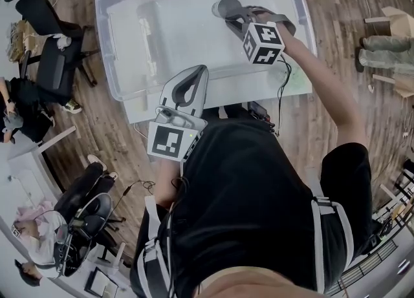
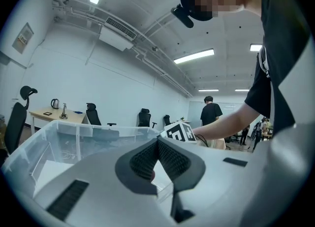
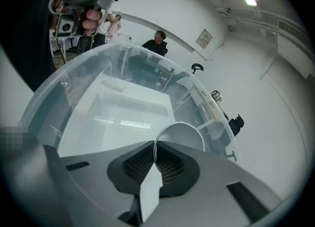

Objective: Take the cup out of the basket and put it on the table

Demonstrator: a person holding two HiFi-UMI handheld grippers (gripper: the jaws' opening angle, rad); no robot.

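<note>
I see the white table [image 1: 145, 110] carrying a big clear plastic basket [image 1: 107, 25], which takes up most of the head view. In the right gripper view the basket [image 3: 74, 88] has see-through walls, and its pale floor is bare apart from the cup. Black office chairs [image 1: 48, 38] stand on the wood floor to the left of the table.

My right gripper [image 1: 228, 11] reaches over the near wall and down into the far right part of the basket. In its own view the right gripper [image 3: 155, 147] is clenched on the cup [image 3: 182, 135]. The thin white rim runs down between the two ribbed pads [image 3: 140, 162], and the cup's open mouth faces the camera. The cup is inside the basket, close to its right-hand wall. I cannot tell whether its base rests on the floor or hangs just above it.

My left gripper [image 1: 194, 75] is at the basket's near edge, outside it and pointing toward it. Seen along its jaws, the left gripper [image 2: 157, 145] is pinched together at the tips with nothing gripped between them.
</note>
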